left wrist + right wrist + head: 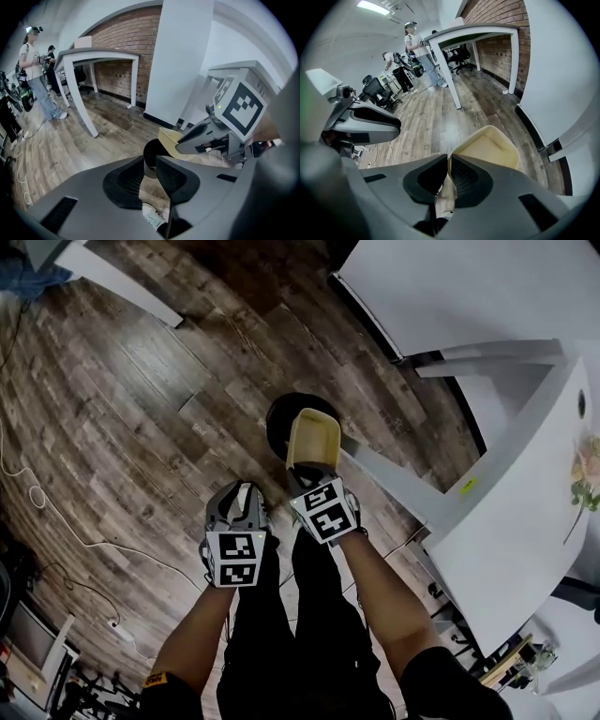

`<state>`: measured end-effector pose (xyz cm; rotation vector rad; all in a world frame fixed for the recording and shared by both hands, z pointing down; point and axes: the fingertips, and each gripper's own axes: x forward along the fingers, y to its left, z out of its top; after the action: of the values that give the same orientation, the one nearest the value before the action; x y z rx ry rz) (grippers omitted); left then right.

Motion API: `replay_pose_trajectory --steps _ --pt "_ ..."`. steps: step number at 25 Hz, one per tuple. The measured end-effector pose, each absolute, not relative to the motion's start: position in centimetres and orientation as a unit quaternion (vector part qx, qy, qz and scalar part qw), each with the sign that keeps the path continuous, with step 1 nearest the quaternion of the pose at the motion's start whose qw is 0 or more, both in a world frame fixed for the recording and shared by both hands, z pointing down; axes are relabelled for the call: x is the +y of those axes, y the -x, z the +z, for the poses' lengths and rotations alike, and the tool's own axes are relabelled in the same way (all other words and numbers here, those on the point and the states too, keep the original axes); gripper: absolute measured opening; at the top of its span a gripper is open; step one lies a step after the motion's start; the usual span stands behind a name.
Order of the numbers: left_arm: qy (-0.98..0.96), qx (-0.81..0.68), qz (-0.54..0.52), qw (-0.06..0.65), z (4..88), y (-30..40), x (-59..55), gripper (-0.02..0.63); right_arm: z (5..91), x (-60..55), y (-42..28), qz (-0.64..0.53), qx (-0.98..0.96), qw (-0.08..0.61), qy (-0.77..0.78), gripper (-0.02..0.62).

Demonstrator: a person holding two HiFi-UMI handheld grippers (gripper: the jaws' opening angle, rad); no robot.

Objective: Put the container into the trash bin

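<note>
My right tool (449, 164): jaws clamped on near wall of beige container (492, 147). My left tool (150, 161), at 9 o'clock of it: jaws slightly apart, nothing between.

Container overlaps mouth of black trash bin (278, 423), 12 o'clock from right tool, bin on wood floor (141, 381).

My judgement: carry nearly done; release into bin left.

Only head view shows the overlap. Right gripper view shows no bin. Left gripper view shows bin rim beside container.
</note>
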<state>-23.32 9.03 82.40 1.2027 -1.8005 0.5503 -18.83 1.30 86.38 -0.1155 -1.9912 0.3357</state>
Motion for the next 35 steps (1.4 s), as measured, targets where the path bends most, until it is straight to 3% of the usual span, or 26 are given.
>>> replay_pose_trajectory --steps 15,20,26,35 --pt "-0.507 -0.715 0.227 0.426 90.8 26.2 5.4 0.080 98.7 -1.8 20.4 0.167 -0.811 0.560 0.028 0.052" --pt "-0.507 -0.715 0.222 0.427 90.6 26.0 5.5 0.083 99.2 -3.1 19.6 0.176 -0.807 0.564 -0.004 0.123" --pt "-0.507 -0.714 0.219 0.430 86.5 24.9 6.1 0.086 94.3 -2.9 18.1 0.181 -0.815 0.549 -0.034 0.123" --pt "-0.509 -0.730 0.211 0.404 73.2 23.7 6.1 0.086 79.0 -0.5 17.0 0.200 -0.844 0.494 -0.056 0.114"
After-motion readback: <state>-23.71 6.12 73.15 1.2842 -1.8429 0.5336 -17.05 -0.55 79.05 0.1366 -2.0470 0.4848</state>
